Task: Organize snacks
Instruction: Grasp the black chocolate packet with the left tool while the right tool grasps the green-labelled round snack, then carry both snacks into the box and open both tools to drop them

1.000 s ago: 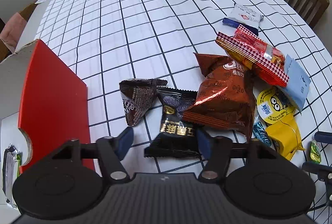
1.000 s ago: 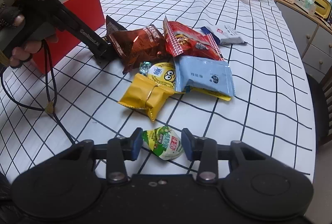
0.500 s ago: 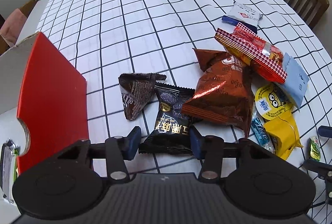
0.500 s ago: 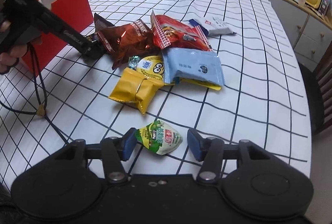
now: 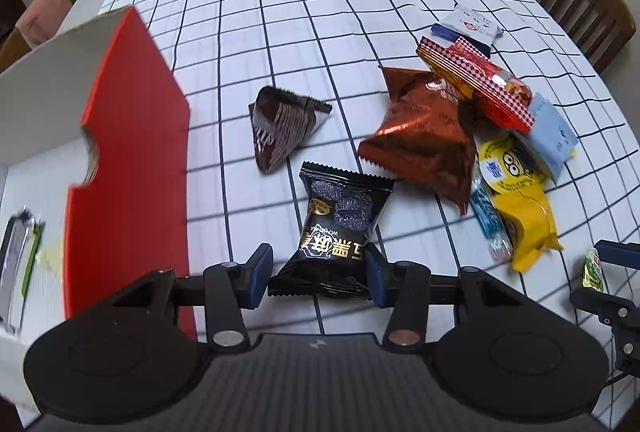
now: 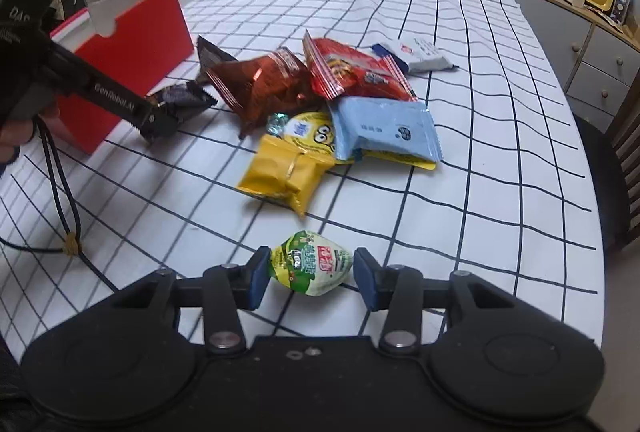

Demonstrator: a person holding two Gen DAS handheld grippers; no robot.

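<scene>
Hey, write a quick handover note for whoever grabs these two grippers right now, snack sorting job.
Left gripper: shut on the black foil snack packet with gold lettering, pulled clear of the pile.
Right gripper: open around the small green-and-white candy pouch; contact unclear, not yet a firm grip.
Red cardboard box sits on the left; one silver-and-green wrapper is already inside.
Left on the checked tablecloth: brown triangular packet, copper foil bag, red checkered bag, yellow packets, pale blue packet, white-and-blue sachet.
Next, probably: box both, then the pile.
</scene>
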